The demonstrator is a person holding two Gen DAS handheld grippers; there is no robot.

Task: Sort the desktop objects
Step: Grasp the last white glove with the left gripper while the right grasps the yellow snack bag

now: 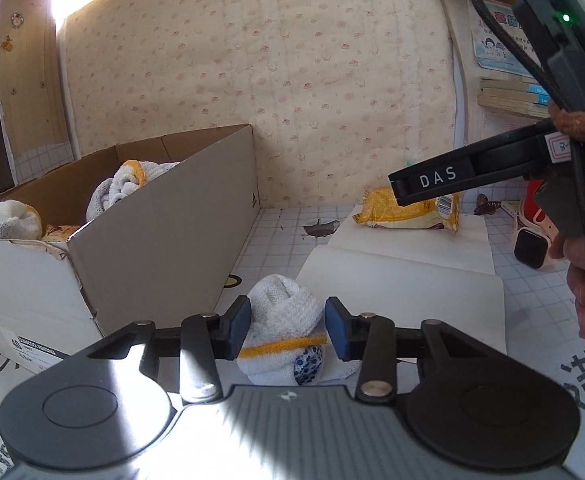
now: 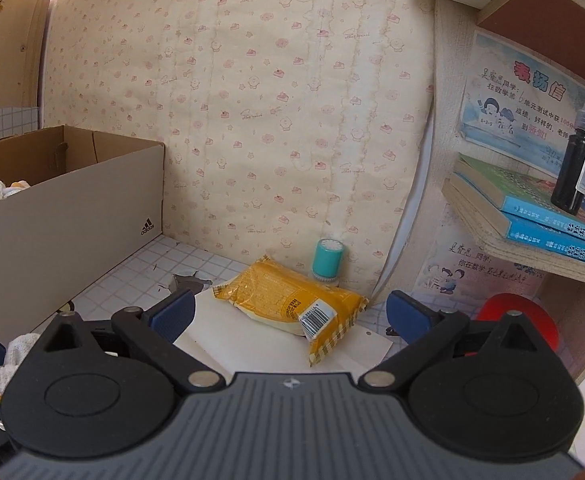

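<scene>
A rolled white knitted cloth (image 1: 284, 320) with a yellow band lies on the desk just right of the cardboard shoe box (image 1: 152, 220). My left gripper (image 1: 288, 330) has both blue pads against the roll's sides, shut on it. Similar white-and-yellow rolls (image 1: 128, 184) lie inside the box. A yellow snack packet (image 2: 288, 300) rests on white paper (image 2: 252, 344) near the wall. My right gripper (image 2: 292, 312) stands wide open just short of the packet, with nothing between its pads. In the left wrist view the right gripper (image 1: 402, 190) hovers in front of the packet (image 1: 392, 212).
A teal stamp (image 2: 328, 260) stands by the wall behind the packet. A smartwatch (image 1: 532, 244) and a red object (image 2: 520, 320) sit at the right. A shelf holds books (image 2: 532, 216) and a black bottle (image 2: 576, 168). The desk covering has a torn hole (image 1: 320, 230).
</scene>
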